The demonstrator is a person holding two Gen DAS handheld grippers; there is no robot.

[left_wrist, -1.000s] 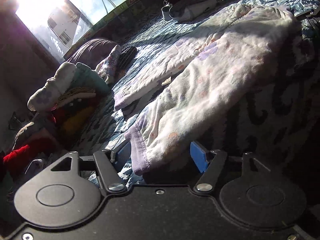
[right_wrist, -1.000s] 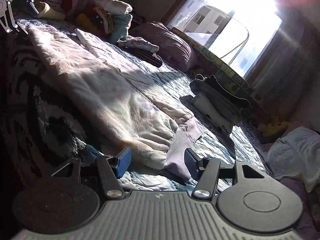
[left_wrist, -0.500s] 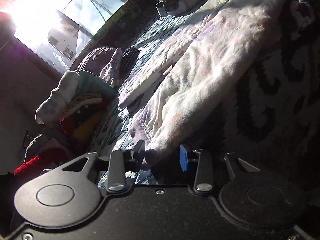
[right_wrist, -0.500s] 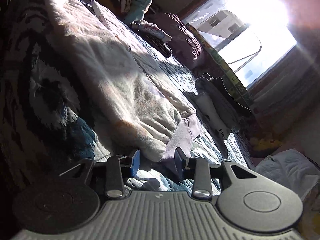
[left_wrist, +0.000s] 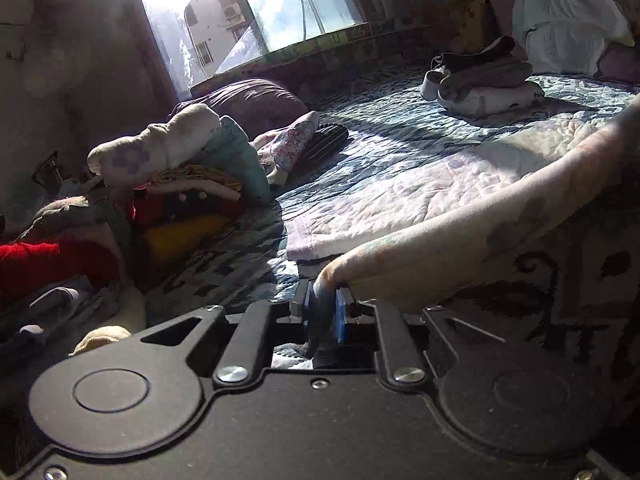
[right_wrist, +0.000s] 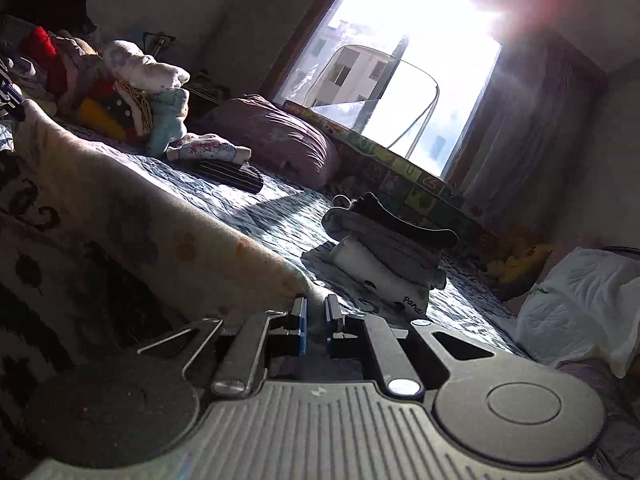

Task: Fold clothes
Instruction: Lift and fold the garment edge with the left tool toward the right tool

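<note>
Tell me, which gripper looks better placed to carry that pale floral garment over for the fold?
Neither alone, probably. The left gripper and the right gripper are each shut on an end of the floral garment, which is raised off the quilt, so both look equally ready to move together.

open quilt (left_wrist: 400, 152) mid-bed, clothes heap (left_wrist: 168, 184) at left, folded stack (left_wrist: 480, 84) far right

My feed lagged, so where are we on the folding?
Done: a folded stack sits on the bed near the window. In hand: the left claw and right claw are each shut on an end of the pale floral garment, lifting its edge off the bed. Left: finishing this fold, then the jumbled pile by the pillow.
</note>
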